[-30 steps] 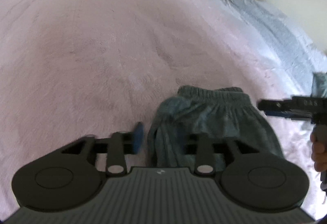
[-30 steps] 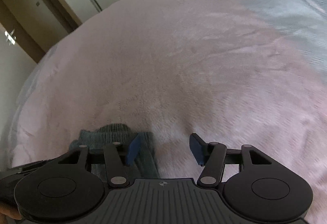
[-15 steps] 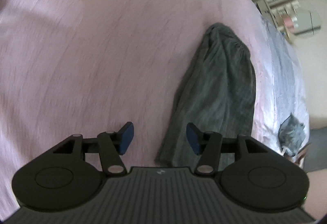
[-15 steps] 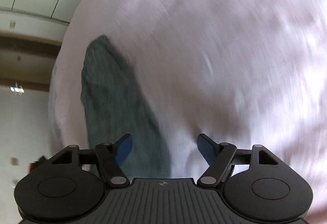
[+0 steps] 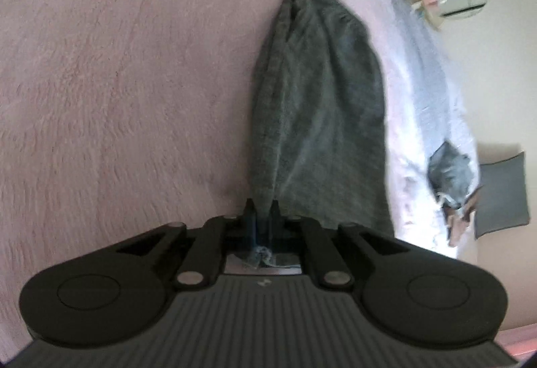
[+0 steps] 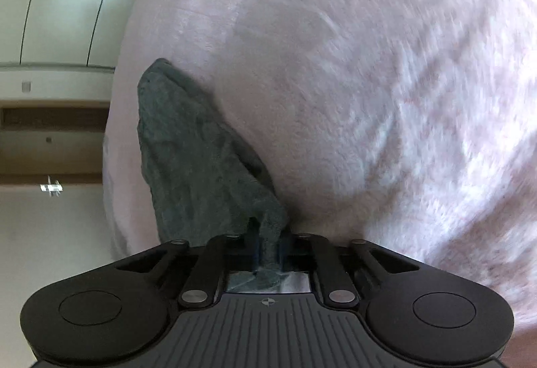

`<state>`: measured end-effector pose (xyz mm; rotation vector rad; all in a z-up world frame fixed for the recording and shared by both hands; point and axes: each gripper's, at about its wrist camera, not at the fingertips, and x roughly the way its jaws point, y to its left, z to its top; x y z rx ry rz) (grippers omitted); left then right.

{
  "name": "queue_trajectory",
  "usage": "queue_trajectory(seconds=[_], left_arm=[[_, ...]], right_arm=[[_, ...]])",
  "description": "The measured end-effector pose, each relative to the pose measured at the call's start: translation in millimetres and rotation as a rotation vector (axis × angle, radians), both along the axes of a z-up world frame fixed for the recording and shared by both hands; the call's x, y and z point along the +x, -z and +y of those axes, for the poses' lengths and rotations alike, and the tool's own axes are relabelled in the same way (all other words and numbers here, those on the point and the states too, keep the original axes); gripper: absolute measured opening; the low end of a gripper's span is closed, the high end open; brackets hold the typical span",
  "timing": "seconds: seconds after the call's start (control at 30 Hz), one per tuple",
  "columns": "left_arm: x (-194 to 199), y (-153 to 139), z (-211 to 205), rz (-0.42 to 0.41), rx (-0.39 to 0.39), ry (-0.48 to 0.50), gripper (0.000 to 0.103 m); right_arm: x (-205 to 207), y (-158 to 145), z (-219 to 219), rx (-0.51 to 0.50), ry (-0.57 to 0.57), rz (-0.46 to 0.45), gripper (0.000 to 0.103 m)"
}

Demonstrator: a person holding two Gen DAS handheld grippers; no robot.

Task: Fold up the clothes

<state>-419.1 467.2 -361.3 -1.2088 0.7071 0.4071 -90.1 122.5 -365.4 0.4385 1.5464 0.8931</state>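
No readable writing or brand showing. Grey-green garment (image 5: 319, 106) lying folded into long narrow strip on pink fuzzy blanket (image 5: 117, 83), stretching straight away ahead of both grippers. Left gripper (image 5: 261, 210) pinching near edge of garment, jaws nearly together with cloth between them. Right gripper (image 6: 267, 233) jaws closing on bunched garment (image 6: 201, 166) corner, fabric trapped between pads. Second grey cloth (image 5: 449, 171) lying right of left gripper, near bed edge.
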Motion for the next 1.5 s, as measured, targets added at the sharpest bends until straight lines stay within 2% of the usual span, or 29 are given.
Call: queue_trajectory(seconds=[0.13, 0.27, 0.4, 0.53, 0.6, 0.67, 0.7, 0.73, 0.77, 0.8, 0.9, 0.97, 1.0, 1.1, 1.23, 1.37, 1.43, 1.5], left_arm=[[-6.5, -26.1, -25.9, -0.07, 0.047, -0.018, 0.003], [-12.9, -37.6, -79.2, -0.081, 0.06, -0.026, 0.003], [-22.6, -29.7, -147.9, -0.044, 0.044, -0.077, 0.003], [-42.6, -18.5, -210.3, -0.017, 0.027, -0.201, 0.003], [-47.0, -20.5, -226.6, 0.017, 0.036, -0.242, 0.003], [-51.4, -22.4, -242.9, 0.051, 0.046, -0.284, 0.01], [-53.7, -23.4, -251.1, 0.068, 0.051, -0.305, 0.011], [-55.3, -25.9, -257.2, 0.087, 0.057, -0.322, 0.012], [-55.5, -33.1, -256.8, 0.114, 0.073, -0.322, 0.015], [-56.6, -41.6, -256.5, 0.144, 0.101, -0.314, 0.017], [-61.9, -67.0, -247.7, 0.194, 0.199, -0.311, 0.018], [-54.6, -78.5, -232.9, 0.181, 0.265, -0.284, 0.018], [-51.0, -84.2, -225.5, 0.174, 0.299, -0.271, 0.018], [-28.1, -93.2, -203.9, 0.15, 0.377, -0.216, 0.018], [24.2, -73.4, -169.6, 0.123, 0.41, -0.118, 0.018], [53.6, -47.5, -138.1, 0.163, 0.454, -0.083, 0.018], [58.0, -41.4, -119.8, 0.179, 0.462, -0.104, 0.017], [53.9, -47.3, -114.0, 0.152, 0.465, -0.141, 0.019]], right_arm=[[14.6, -36.4, 3.6, 0.003, -0.088, -0.106, 0.005], [27.1, -61.6, -18.8, -0.008, -0.159, -0.17, 0.005], [32.2, -56.2, -62.9, -0.051, -0.209, -0.173, 0.006], [31.4, -48.4, -114.1, -0.085, -0.255, -0.144, 0.006], [31.2, -47.8, -126.8, -0.096, -0.289, -0.15, 0.006], [32.6, -48.9, -132.4, -0.138, -0.335, -0.172, 0.006], [34.0, -51.8, -130.8, -0.185, -0.369, -0.201, 0.009], [35.4, -54.6, -129.1, -0.232, -0.403, -0.23, 0.035], [36.1, -59.5, -127.2, -0.276, -0.431, -0.277, 0.051], [35.6, -69.2, -125.4, -0.3, -0.448, -0.358, 0.075], [31.0, -97.5, -118.6, -0.272, -0.498, -0.575, 0.074], [27.0, -109.8, -111.1, -0.196, -0.525, -0.664, 0.052], [25.1, -112.4, -103.1, -0.146, -0.544, -0.676, 0.04], [14.0, -109.4, -64.8, -0.03, -0.622, -0.685, 0.027], [-5.0, -90.6, -5.2, 0.057, -0.729, -0.687, 0.027], [-6.3, -61.4, 44.6, 0.028, -0.792, -0.778, 0.027], [1.0, -49.3, 66.3, -0.029, -0.752, -0.86, 0.027], [11.8, -58.2, 63.9, -0.03, -0.686, -0.851, 0.027]])
